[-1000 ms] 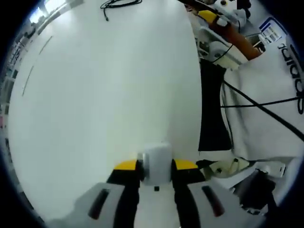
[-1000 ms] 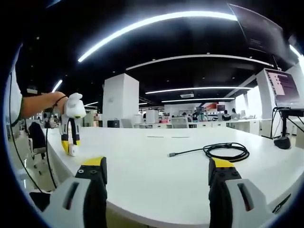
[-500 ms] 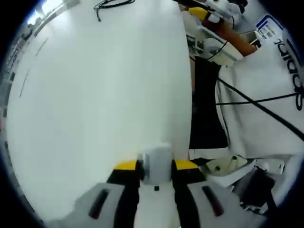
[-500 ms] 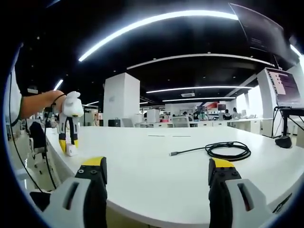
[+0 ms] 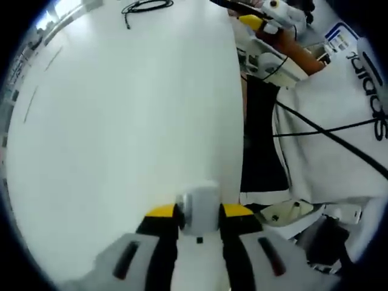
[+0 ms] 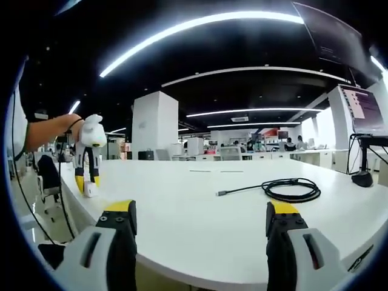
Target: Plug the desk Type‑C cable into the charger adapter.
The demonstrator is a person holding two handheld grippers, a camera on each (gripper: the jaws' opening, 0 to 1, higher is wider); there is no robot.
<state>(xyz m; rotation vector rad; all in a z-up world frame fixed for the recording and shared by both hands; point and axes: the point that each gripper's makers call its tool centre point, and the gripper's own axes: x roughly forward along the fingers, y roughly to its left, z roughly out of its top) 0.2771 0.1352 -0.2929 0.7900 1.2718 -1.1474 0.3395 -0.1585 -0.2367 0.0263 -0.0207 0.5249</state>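
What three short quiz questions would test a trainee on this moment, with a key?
1. True or false: the left hand-held gripper is shut on the white charger adapter.
2. Multiple choice: the coiled Type-C cable is A) lying on the white desk, B) held in the right hand-held gripper, C) plugged into the adapter.
3. Fill in: the jaws of the right hand-held gripper stand ____.

Key: 1 true; 2 A, its plug end lies loose on the desk; 3 open, nothing between them.
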